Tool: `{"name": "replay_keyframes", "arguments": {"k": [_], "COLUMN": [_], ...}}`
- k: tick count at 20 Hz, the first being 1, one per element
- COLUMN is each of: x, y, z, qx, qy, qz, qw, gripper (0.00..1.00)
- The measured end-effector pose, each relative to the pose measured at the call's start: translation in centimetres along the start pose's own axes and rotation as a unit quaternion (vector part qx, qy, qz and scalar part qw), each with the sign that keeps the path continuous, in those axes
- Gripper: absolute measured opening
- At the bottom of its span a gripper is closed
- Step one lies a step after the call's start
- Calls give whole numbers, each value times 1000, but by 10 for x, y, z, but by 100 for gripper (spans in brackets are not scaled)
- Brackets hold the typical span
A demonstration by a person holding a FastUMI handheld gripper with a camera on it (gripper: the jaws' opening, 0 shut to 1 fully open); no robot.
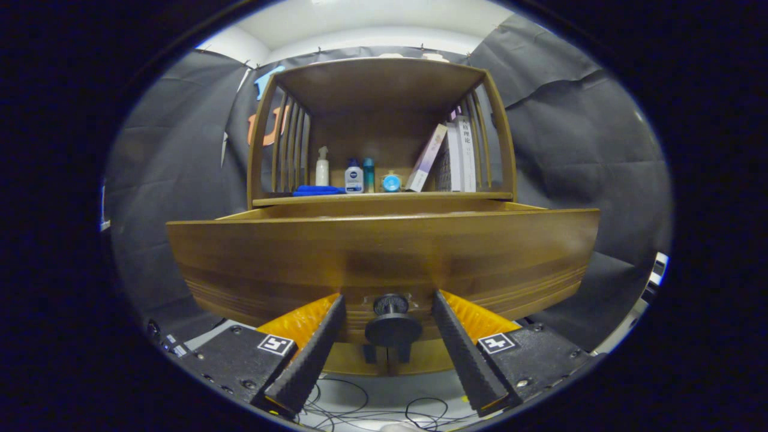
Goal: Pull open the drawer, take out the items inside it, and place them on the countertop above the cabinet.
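The wooden drawer [384,258] stands pulled out toward me, and its broad front panel hides whatever lies inside. A dark round knob [392,327] sticks out low on that panel. My gripper [389,299] is open, one finger on each side of the knob with a small gap to both, the tips close to the drawer front. Above and behind the drawer runs the cabinet's countertop [456,195], under a wooden shelf hood.
On the countertop sit a blue cloth [318,190], a white spray bottle [322,168], a white bottle [353,177], a teal bottle [368,174], a small round blue item [391,182] and leaning books [450,156]. Cables [360,408] lie on the floor below.
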State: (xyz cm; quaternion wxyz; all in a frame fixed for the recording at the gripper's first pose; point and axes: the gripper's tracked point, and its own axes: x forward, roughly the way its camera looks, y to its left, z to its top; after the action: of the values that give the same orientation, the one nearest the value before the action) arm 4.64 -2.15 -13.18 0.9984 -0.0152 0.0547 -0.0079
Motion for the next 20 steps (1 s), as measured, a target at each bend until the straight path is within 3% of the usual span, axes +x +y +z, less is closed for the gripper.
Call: {"name": "replay_keyframes", "arguments": {"k": [4, 7, 20], "x": [14, 35, 125], "y": [0, -3, 0], "z": [4, 9, 33], "qx": [17, -11, -22], "qy": [7, 6, 10], "qz": [13, 8, -5], "qw": [1000, 1000, 1000], "gripper": [97, 97, 98]}}
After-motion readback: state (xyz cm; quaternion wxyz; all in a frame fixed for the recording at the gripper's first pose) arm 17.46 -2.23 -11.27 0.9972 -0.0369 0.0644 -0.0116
